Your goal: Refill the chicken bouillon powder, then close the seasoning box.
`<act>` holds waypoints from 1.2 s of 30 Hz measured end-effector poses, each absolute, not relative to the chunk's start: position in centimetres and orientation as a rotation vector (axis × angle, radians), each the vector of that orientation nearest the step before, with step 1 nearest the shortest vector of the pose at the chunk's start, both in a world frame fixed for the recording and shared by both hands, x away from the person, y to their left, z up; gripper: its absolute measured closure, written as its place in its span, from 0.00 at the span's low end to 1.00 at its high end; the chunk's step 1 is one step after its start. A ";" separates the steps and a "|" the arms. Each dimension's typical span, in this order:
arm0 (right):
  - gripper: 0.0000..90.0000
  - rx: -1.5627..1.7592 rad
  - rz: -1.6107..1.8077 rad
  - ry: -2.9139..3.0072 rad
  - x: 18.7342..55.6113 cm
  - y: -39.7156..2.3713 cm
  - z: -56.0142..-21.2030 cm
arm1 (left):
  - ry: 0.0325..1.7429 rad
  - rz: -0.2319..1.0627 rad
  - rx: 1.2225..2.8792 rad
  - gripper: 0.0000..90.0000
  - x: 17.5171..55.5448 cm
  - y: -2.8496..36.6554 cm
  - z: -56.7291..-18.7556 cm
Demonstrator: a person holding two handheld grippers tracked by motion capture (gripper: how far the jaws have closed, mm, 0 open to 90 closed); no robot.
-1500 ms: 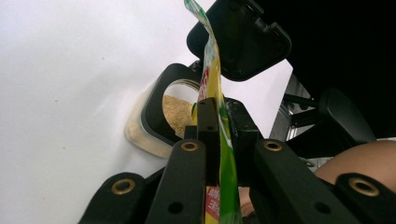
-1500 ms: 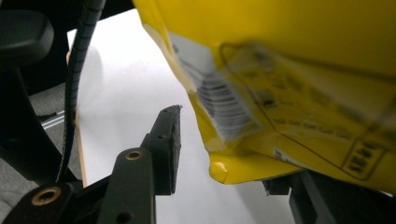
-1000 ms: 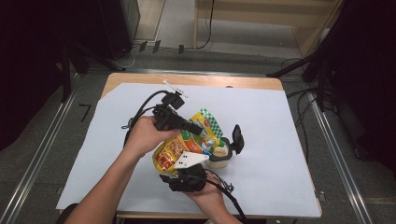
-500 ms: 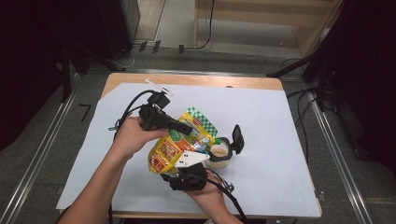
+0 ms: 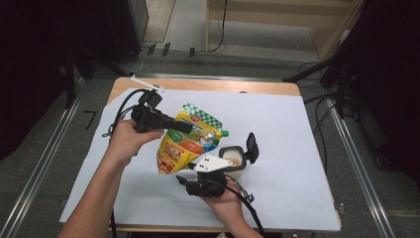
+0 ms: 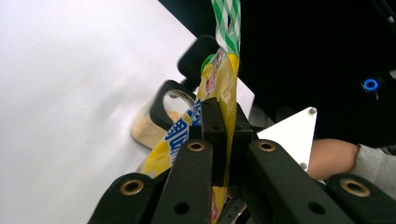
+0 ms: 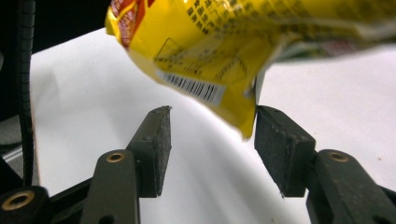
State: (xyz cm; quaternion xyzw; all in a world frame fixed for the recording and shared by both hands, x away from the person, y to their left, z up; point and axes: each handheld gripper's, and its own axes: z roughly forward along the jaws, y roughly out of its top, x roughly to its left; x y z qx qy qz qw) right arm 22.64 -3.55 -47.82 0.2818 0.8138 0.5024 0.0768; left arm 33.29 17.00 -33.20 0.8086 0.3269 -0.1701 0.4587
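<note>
Yellow snack pouch held up over the table

The left gripper [image 5: 190, 128] pinches the yellow pouch [image 5: 184, 144]; its writing is too blurry to read. The right gripper [image 7: 212, 135], jaws just opening, is empty, near the table's front edge.

Pouch [image 5: 185, 141]: yellow body, green-and-white check band at top, red and orange panels on front, blue lettering, green cap. Back of pouch [image 7: 243, 51]: yellow, black small print, white barcode patch with black bars.
Jar [image 5: 233, 161]: clear, black lid, beige contents.
Left gripper [image 6: 219, 140]: black jaws, brass-coloured rivets.
Right gripper [image 7: 210, 140]: black jaws, dark grey pads; white triangular plate on top.
Sheet [image 5: 297, 144]: plain white.
Table [image 5: 208, 85]: light wood edge.
Sleeve [image 6: 376, 161]: grey.
</note>
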 end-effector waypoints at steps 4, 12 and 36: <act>0.53 0.875 1.486 2.430 22.9 -3.9 -47.8 | 0.814 -0.387 1.966 1.00 33.7 18.3 -33.1; 0.53 0.858 1.462 2.456 22.9 -3.6 -48.0 | 0.881 -0.296 1.908 1.00 34.8 20.0 -33.8; 0.53 0.865 1.484 2.472 23.0 -4.0 -47.4 | 0.945 -0.224 1.883 0.98 36.8 21.8 -37.6</act>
